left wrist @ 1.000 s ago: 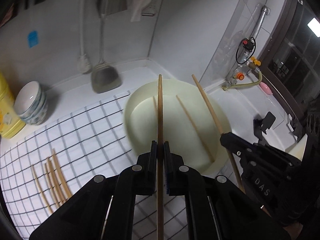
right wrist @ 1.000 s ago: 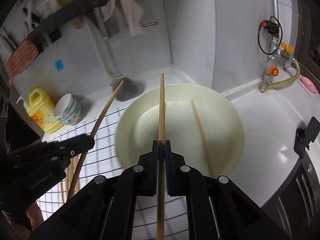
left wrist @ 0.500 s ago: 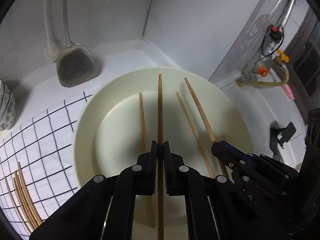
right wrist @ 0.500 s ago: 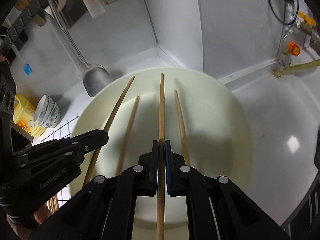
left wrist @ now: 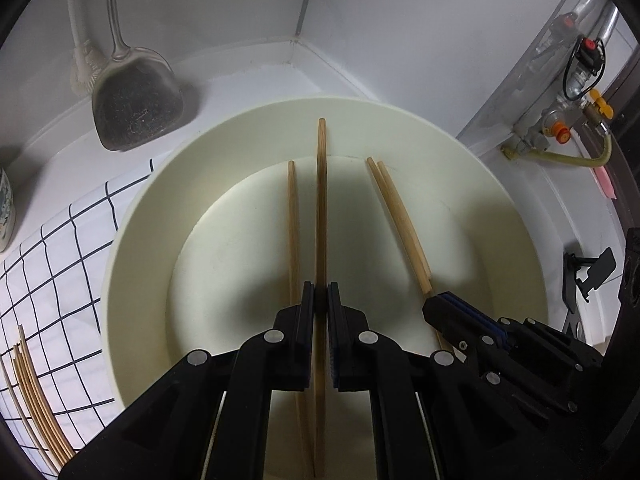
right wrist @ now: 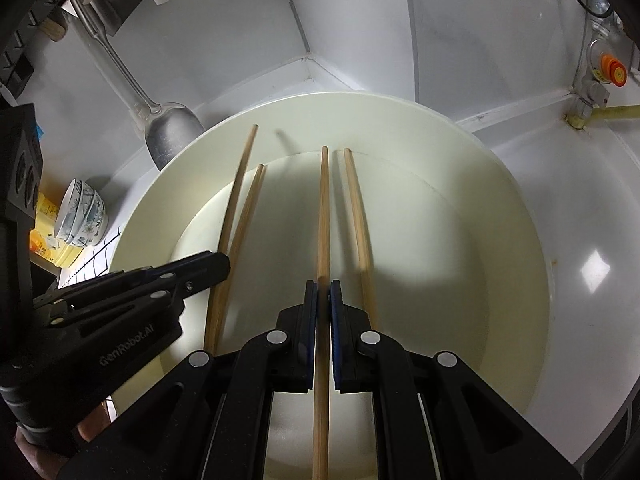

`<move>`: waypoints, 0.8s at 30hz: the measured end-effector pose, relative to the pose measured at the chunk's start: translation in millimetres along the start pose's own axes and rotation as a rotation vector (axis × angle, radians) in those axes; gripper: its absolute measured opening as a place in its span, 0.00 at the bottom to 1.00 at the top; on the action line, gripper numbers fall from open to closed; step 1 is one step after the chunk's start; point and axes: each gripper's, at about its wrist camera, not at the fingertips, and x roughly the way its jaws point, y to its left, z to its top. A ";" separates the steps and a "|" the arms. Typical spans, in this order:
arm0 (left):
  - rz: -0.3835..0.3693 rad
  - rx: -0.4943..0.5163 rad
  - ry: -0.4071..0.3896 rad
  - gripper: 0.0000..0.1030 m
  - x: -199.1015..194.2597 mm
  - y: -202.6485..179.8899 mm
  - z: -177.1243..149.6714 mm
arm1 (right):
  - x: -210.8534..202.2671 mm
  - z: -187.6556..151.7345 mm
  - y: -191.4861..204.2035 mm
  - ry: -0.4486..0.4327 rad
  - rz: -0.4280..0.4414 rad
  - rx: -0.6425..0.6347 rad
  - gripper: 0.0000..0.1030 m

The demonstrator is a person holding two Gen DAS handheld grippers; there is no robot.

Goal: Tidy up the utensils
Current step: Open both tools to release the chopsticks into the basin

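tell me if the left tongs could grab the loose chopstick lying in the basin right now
Probably not yet: the left tongs are shut on a chopstick. The loose chopstick lies just beside it in the basin, unblocked.

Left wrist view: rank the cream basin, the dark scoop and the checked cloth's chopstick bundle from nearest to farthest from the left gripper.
1. Cream basin, directly under the left gripper.
2. Chopstick bundle, on the checked cloth at far left.
3. Dark scoop, against the back wall, upper left.

Four wooden chopsticks over cream basin (left wrist: 132, 248): two lying inside (left wrist: 293, 232) (right wrist: 358, 216), two held above (left wrist: 321, 208) (right wrist: 323, 216).
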 end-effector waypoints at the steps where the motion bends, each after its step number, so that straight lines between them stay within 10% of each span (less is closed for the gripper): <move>1: 0.002 0.000 0.004 0.07 1.5 0.3 -0.1 | 0.0 0.7 -0.1 -0.002 -0.001 0.001 0.06; 5: 0.021 -0.003 0.020 0.08 6.8 0.8 -0.5 | -0.9 1.7 -1.7 -0.002 -0.010 0.000 0.06; 12: 0.042 -0.014 -0.034 0.55 -13.2 8.6 0.2 | -16.2 4.2 -1.1 -0.047 -0.049 -0.007 0.19; 24: 0.098 -0.039 -0.074 0.68 -51.5 23.7 -9.8 | -40.3 -6.7 9.5 -0.066 -0.069 -0.009 0.33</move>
